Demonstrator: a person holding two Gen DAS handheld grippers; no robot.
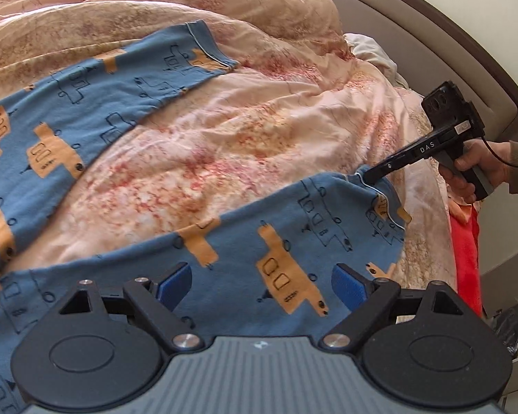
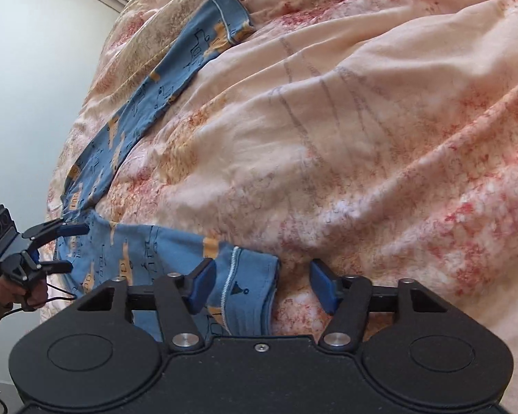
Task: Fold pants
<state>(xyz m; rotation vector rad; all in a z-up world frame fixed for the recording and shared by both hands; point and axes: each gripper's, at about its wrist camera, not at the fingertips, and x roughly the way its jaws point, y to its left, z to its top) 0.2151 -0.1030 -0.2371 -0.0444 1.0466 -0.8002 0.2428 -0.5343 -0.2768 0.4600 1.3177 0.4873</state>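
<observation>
Blue pants (image 1: 86, 110) with orange vehicle prints lie spread on the bed, their two legs splayed apart. My left gripper (image 1: 261, 276) hovers open and wide over the near leg (image 1: 293, 241), with nothing between its pads. From the right wrist view the left gripper (image 2: 73, 248) stands open near the top end of the pants (image 2: 138, 110). My right gripper (image 2: 263, 276) is at the near leg's cuff (image 2: 248, 276). The cuff lies between the pads, against the left one, and the right pad stands clear of it. In the left wrist view a hand holds the right gripper (image 1: 371, 176) at that cuff.
A rumpled peach floral duvet (image 1: 241, 131) covers the bed and bulges behind the pants. A beige padded headboard (image 1: 414, 17) curves along the far right, with a grey pillow (image 1: 373, 51) below it. Red cloth (image 1: 466, 248) hangs at the bed's right edge. A pale wall (image 2: 24, 103) is on the left.
</observation>
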